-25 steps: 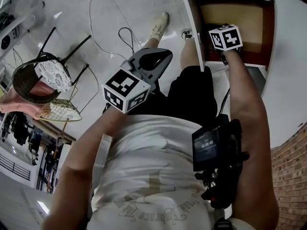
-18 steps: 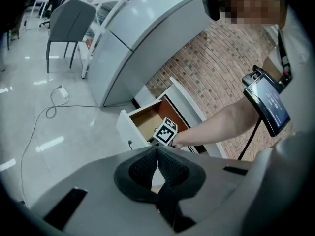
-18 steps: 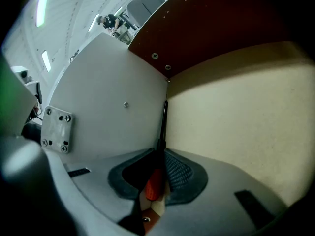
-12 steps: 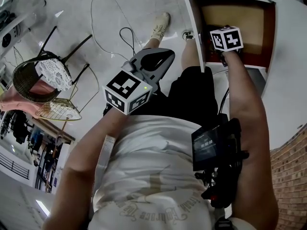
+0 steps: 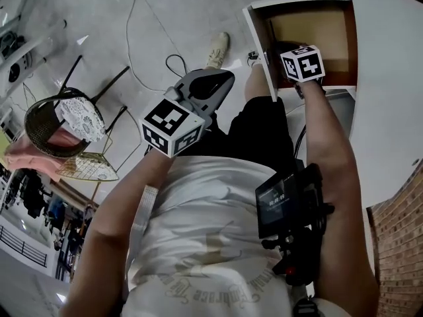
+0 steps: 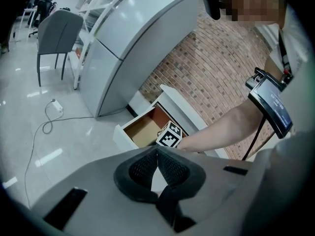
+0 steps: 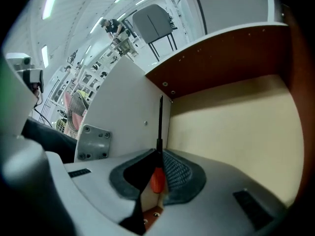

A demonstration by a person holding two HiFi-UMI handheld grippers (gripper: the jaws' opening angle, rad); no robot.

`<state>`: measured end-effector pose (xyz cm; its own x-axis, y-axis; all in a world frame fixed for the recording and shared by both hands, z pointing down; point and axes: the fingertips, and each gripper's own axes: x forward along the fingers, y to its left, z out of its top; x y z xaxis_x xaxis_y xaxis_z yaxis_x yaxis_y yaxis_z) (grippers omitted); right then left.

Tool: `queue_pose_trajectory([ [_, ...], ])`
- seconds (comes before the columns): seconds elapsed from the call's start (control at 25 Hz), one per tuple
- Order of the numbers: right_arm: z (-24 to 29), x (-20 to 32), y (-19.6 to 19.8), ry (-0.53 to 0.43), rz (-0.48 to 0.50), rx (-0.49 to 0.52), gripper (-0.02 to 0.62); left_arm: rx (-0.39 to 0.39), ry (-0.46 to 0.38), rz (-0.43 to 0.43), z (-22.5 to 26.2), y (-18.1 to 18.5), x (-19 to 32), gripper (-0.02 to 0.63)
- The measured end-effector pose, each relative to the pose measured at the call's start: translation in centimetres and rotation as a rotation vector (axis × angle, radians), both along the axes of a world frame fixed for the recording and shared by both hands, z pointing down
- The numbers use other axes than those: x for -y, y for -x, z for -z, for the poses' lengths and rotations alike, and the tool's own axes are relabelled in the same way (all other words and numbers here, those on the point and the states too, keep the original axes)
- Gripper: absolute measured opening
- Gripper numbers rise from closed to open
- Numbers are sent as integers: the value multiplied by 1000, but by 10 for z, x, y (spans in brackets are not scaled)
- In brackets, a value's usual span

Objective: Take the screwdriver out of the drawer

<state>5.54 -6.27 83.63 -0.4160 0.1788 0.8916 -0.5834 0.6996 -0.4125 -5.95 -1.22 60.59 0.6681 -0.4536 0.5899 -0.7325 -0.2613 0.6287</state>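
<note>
grasp made, by the look of it: right hand-held gripper [image 7: 156, 157] clamped on the screwdriver [image 7: 157, 178] after just closing in on its orange handle, with the dark shaft sticking out past the tips. not yet out, though: held within the open drawer [image 7: 236, 119], close to the white side wall, with bare tan floor alongside. in the head view, marker cube of that gripper right at the drawer's front edge. left hand-held gripper [image 6: 156, 167] pressed shut on nothing, well apart from the drawer, in front of the person's shorts. left to do, probably: raising the tool clear of the drawer walls without letting the narrow handle slip.
</note>
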Motion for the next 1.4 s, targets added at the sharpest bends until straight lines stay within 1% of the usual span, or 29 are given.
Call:
queue_pose_trajectory([
  [0.28, 37, 2, -5, -83, -69, 29, 58, 16, -45, -67, 20, 2, 2, 21],
  [0.48, 62, -4, -14, -147, -121, 62, 57, 26, -68, -112, 34, -7, -4, 21],
  [0.72, 121, 1, -22, -228, -186, 87, 57, 20, -101, -167, 76, -14, 3, 22],
  [1.12, 145, 4, -19, -326, -281, 145, 57, 38, -158, -234, 78, -14, 17, 21],
  [1.4, 188, 5, -24, -386, -349, 178, 57, 41, -195, -265, 100, -14, 28, 22],
])
